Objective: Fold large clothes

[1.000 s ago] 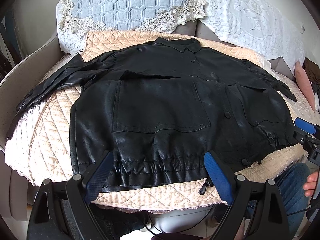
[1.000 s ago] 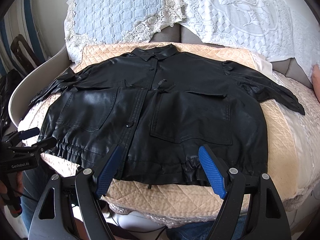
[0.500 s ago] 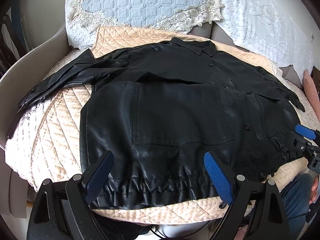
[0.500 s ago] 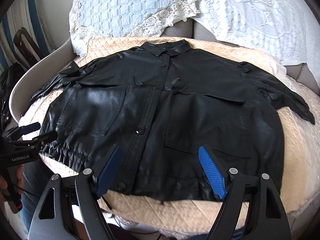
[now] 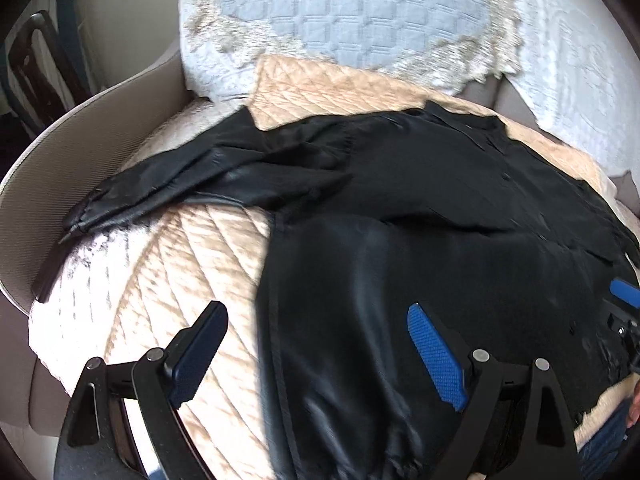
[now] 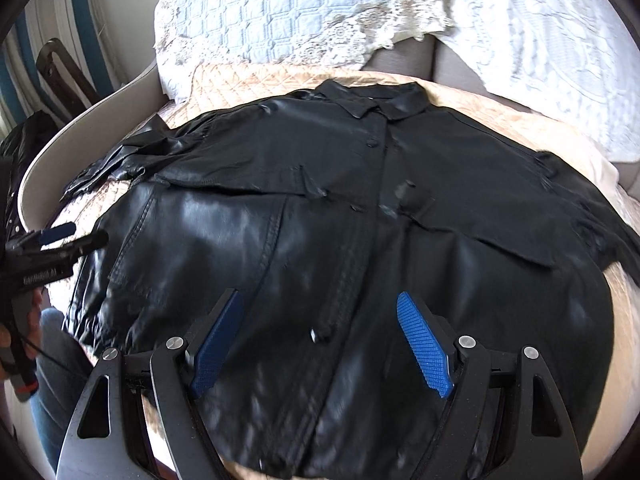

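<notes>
Probably a home: sofa [image 6: 448,60] draped with lace-edged covers [image 6: 256,12].

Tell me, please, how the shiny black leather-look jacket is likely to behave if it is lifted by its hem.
The shiny black leather-look jacket would probably drape rather than hold shape: its sleeve lies limp over the quilted beige cover. Its glossy surface suggests it may slip in the open left tongs. It covers much of the seat, so it likely feels fairly heavy.

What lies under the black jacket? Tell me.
The black jacket lies spread flat on a beige quilted cover, which shows around its edges and under the sleeve. What lies beneath the jacket's middle is covered and cannot be seen.
</notes>
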`<action>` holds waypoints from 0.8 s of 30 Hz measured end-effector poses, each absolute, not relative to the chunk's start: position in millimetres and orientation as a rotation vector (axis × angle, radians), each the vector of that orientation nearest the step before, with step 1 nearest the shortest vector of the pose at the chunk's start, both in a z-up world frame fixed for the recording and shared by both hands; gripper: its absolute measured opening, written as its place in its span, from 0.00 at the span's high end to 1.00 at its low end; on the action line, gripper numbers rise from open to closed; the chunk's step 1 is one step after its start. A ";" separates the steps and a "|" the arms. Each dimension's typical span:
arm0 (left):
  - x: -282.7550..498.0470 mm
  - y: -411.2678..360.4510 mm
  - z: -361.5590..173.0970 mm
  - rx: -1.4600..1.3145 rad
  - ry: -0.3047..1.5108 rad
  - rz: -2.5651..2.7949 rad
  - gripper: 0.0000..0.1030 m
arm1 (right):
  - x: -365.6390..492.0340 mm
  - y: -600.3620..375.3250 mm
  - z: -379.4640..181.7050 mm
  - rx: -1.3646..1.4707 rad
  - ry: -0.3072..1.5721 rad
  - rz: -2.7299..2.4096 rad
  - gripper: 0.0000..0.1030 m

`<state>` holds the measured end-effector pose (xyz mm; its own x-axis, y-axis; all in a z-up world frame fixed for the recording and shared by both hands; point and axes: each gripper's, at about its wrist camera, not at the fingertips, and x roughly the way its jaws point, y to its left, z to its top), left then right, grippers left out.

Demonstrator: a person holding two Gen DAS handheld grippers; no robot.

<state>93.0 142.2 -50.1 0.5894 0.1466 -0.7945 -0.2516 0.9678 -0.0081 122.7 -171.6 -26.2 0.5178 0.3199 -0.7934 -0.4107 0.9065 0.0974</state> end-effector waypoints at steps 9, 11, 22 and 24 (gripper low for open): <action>116.1 268.4 -57.2 -0.282 0.854 0.449 0.10 | 149.2 -141.2 -32.9 -0.141 0.931 0.495 0.23; 111.0 303.8 -62.4 -0.365 0.827 0.496 0.10 | 151.8 -139.1 -35.3 -0.145 0.939 0.498 0.23; 120.3 390.4 -97.5 -0.567 0.753 0.625 0.32 | 163.7 -140.4 -41.7 -0.153 0.956 0.467 0.23; 126.7 396.3 -102.0 -0.570 0.765 0.645 0.64 | 163.9 -140.4 -40.5 -0.156 0.952 0.467 0.23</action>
<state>126.7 396.3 -102.0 0.5522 0.3166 -0.7713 -0.7065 0.6688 -0.2312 163.9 -140.4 -40.5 0.4897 0.3150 -0.8130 -0.4496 0.8902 0.0741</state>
